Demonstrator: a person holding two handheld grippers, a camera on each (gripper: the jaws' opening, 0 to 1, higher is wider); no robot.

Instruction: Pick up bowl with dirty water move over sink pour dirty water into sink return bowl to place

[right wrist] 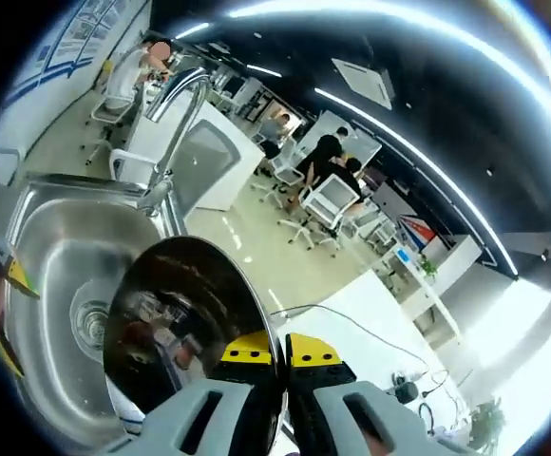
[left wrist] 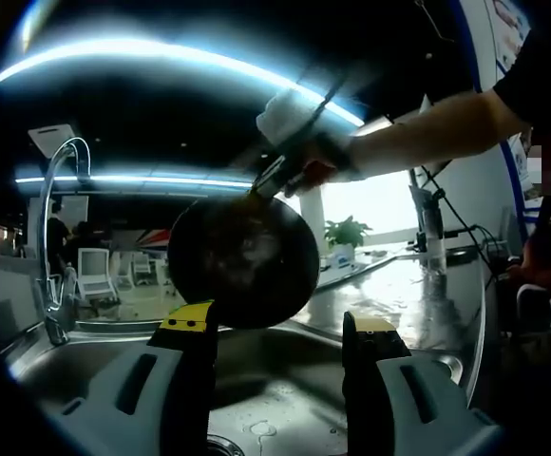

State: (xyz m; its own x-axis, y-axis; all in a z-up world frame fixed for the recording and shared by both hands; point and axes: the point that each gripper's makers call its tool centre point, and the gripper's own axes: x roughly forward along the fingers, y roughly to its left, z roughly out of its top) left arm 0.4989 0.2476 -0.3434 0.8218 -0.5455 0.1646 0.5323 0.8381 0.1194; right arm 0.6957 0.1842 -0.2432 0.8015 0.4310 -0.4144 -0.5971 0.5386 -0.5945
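Over the sink: bowl held tilted.
Right gripper jaws clamp the bowl's rim; left gripper jaws stand apart, holding nothing, near the faucet.

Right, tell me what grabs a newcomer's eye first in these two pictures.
First comes the dark round metal bowl, tipped on its side above the stainless steel sink and clamped at its rim by the right gripper. In the left gripper view, the left gripper stands open and empty in front of the bowl, above the basin. The curved chrome tap rises at the sink's edge.
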